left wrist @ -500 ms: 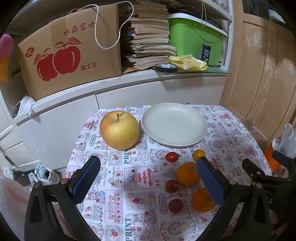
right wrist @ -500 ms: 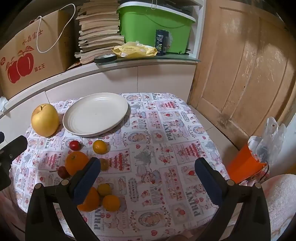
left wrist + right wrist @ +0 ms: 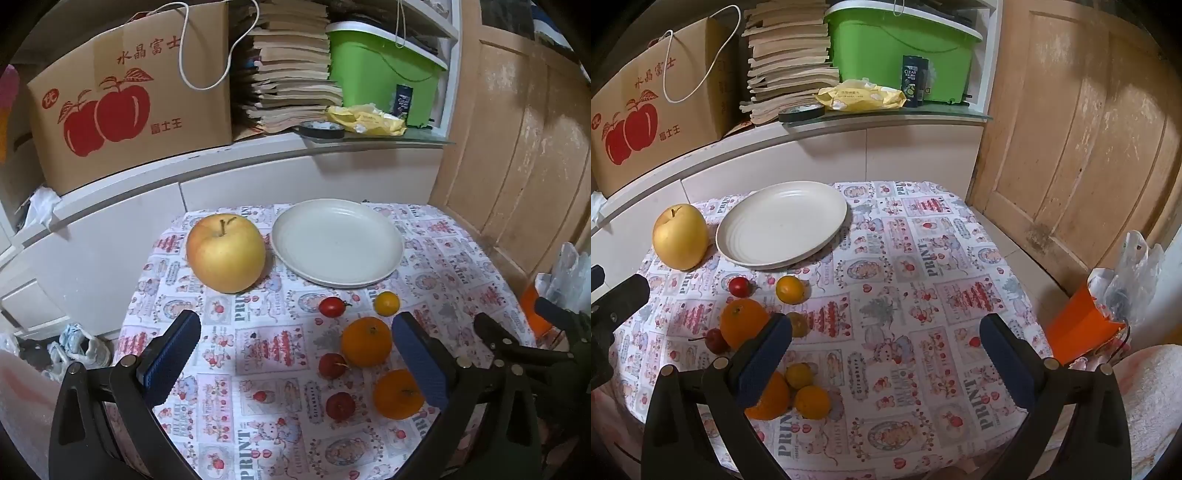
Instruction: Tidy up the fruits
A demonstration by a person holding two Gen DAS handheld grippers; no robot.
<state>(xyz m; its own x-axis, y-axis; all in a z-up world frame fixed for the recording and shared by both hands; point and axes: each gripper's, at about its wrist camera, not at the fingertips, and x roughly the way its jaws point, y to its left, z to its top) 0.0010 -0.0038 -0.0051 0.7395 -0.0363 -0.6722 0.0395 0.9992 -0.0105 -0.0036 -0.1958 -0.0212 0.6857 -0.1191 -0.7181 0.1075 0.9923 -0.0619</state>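
Observation:
A big yellow apple (image 3: 226,253) stands at the table's far left, beside an empty white plate (image 3: 338,242). In front of the plate lie a red cherry tomato (image 3: 331,306), a small yellow fruit (image 3: 386,303), two oranges (image 3: 365,341) (image 3: 397,394) and two small red fruits (image 3: 332,365). My left gripper (image 3: 295,354) is open and empty above the near left of the table. My right gripper (image 3: 886,362) is open and empty above the near middle; the apple (image 3: 680,236), plate (image 3: 781,223) and oranges (image 3: 743,323) lie to its left.
The small table has a printed cloth (image 3: 923,280). Behind it a white ledge holds an apple carton (image 3: 125,99), stacked books (image 3: 291,74) and a green tub (image 3: 384,70). A wooden door (image 3: 1078,140) stands to the right, an orange bag (image 3: 1078,332) on the floor.
Both views have shifted only slightly; the fruits and plate have not moved and both grippers stay open.

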